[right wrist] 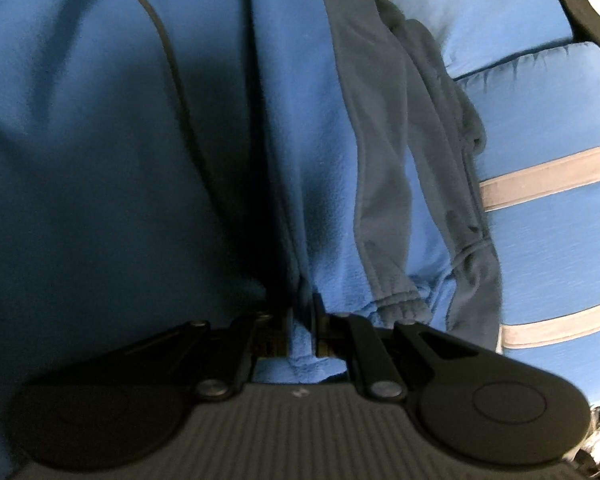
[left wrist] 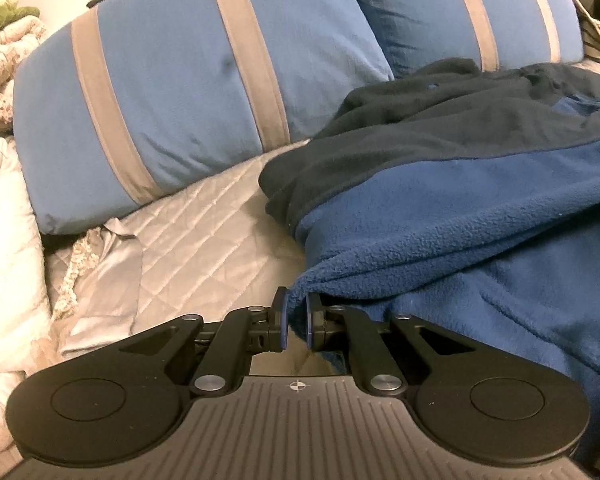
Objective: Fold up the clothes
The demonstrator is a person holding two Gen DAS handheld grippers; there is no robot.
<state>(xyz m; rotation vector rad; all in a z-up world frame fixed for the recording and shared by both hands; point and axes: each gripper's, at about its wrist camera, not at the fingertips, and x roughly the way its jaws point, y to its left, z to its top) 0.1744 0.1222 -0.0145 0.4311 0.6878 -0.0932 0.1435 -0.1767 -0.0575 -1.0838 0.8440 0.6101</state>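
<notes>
Two striped pillows [left wrist: 172, 92] lie behind the blue fleece jacket [left wrist: 460, 208] on the bed's quilt [left wrist: 204, 240]. At the jacket's left edge the left hand-held gripper [left wrist: 296, 322] pinches its hem; the right hand-held gripper [right wrist: 302, 330] clamps a fold of the jacket.

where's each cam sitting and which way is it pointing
Left wrist: on the left gripper, aimed forward and down over a quilted bed cover toward striped pillows; its jaws pinch the blue fleece.
Right wrist: on the right gripper, close against the fleece, jaws clamped on a fold.
Shared: the fleece and pillows.
</notes>
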